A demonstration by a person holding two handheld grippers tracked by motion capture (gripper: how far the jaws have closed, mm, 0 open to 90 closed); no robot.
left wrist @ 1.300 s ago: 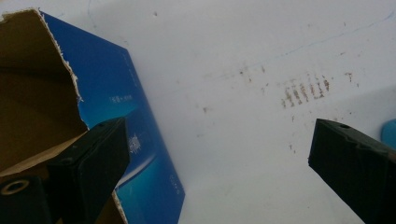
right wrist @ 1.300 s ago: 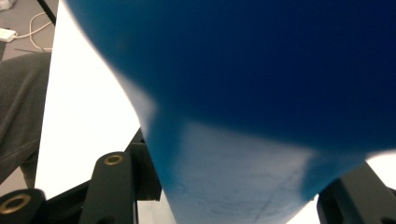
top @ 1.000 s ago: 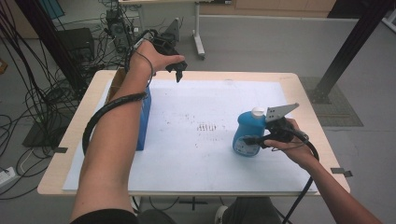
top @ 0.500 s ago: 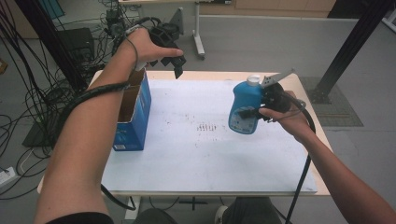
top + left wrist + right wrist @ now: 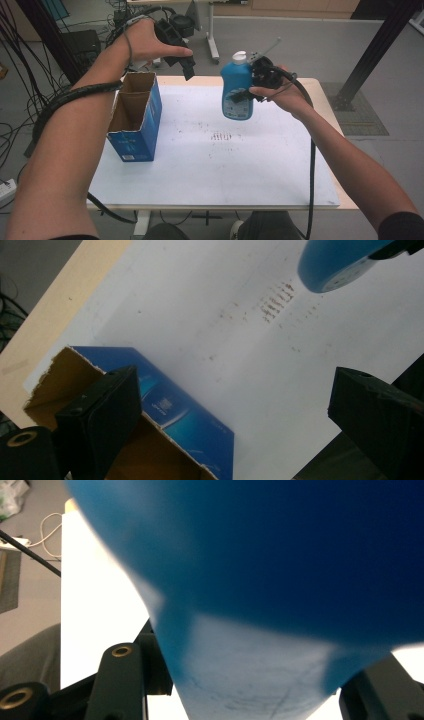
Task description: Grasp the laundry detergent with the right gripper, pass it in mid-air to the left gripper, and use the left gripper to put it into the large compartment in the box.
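Bottle first: a second ago it stood on the white sheet near the table's right side, and now you have it off the surface, hanging upright in the air over the far middle of the table. That lift matters, because the open cardboard box stands well apart at the left, and carrying the bottle toward it looks like the step you are in.

It is a blue plastic bottle with a white cap, rounded shoulders and a flat, paler label on its front. From the left gripper view you can see its rounded base above the sheet, clear of it. In the right gripper view the blue body sits so close that it blurs, with a paler patch low between the jaws.

Your right gripper is clamped on the bottle's side from the right, about mid-height, jaws pressed tight on the body, and your hand is behind it. Your left gripper has also come up; it now hovers over the table's far edge, above and beyond the box, jaws spread wide with nothing between them, as its own view shows.

The box is blue outside, brown inside, its top flaps open and its mouth unobstructed. The sheet bears a faint patch of brownish marks near its middle.
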